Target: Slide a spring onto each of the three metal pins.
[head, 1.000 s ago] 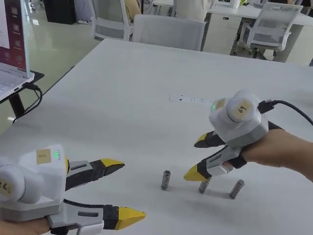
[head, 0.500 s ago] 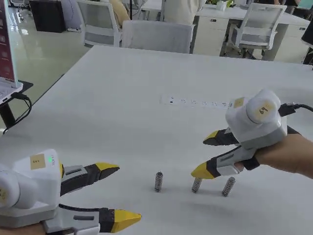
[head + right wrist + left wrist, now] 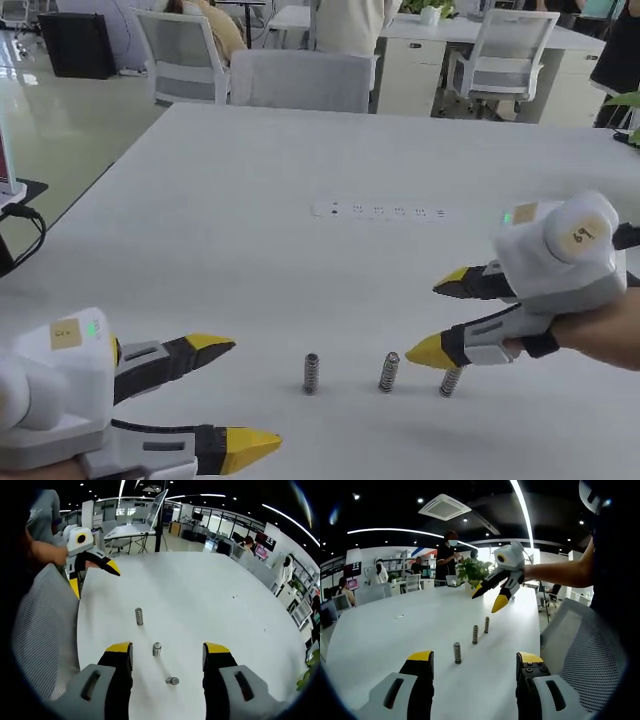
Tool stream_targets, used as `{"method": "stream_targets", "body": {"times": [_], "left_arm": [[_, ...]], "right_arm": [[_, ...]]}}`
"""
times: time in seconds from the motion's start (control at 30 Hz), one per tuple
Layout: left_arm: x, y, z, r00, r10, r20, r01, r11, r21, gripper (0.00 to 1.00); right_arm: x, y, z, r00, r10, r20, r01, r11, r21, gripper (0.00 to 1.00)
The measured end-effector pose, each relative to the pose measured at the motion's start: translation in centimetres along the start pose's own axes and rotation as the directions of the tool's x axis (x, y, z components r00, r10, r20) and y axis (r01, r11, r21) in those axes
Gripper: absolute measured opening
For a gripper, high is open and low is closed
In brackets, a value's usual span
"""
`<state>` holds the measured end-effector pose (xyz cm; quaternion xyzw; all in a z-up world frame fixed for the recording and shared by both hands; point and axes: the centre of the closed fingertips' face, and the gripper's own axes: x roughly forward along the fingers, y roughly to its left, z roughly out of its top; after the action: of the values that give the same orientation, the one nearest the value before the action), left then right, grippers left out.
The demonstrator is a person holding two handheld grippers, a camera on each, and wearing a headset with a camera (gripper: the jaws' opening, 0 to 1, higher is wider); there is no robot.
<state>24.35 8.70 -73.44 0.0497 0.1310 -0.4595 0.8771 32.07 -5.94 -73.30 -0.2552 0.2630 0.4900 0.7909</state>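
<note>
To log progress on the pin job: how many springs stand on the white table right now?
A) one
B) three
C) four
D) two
B: the head view shows a row of three on the table: the left spring, the middle spring and the right spring.

The middle spring (image 3: 388,371) is standing on the white table (image 3: 250,200), tilting slightly. A second spring (image 3: 311,373) is standing upright left of it. A third spring (image 3: 450,381) is leaning right of it, under the right gripper (image 3: 440,318), which is hovering with its jaws apart. Farther left of it, the left gripper (image 3: 238,393) is gaping wide.
</note>
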Motion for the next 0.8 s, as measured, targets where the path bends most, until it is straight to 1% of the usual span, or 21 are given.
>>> {"method": "stream_targets", "body": {"times": [0.3, 0.37, 0.53, 0.73, 0.8], "left_arm": [[0.1, -0.5, 0.2, 1.0000, -0.003, 0.002, 0.003, 1.000, 0.002, 0.63], [0.1, -0.6, 0.1, 1.0000, -0.003, 0.002, 0.003, 1.000, 0.001, 0.63], [0.0, -0.6, 0.1, 1.0000, -0.001, 0.006, 0.001, 1.000, 0.000, 0.63], [-0.2, -0.4, 0.0, 0.9999, 0.009, 0.013, -0.009, 1.000, -0.006, 0.63], [-0.2, -0.3, 0.0, 0.9998, 0.012, 0.017, -0.012, 1.000, -0.010, 0.63]], "right_arm": [[-1.9, 0.2, -1.5, 0.9985, -0.041, 0.037, 0.039, 0.998, 0.054, 0.56], [-2.2, 0.5, -1.8, 0.9981, -0.043, 0.044, 0.040, 0.997, 0.072, 0.56], [-2.8, 0.9, -2.4, 0.9965, -0.062, 0.056, 0.057, 0.995, 0.085, 0.56], [-3.4, 1.1, -2.8, 0.9942, -0.079, 0.072, 0.072, 0.993, 0.092, 0.56], [-3.6, 1.3, -2.9, 0.9922, -0.089, 0.087, 0.080, 0.992, 0.098, 0.56]]}}
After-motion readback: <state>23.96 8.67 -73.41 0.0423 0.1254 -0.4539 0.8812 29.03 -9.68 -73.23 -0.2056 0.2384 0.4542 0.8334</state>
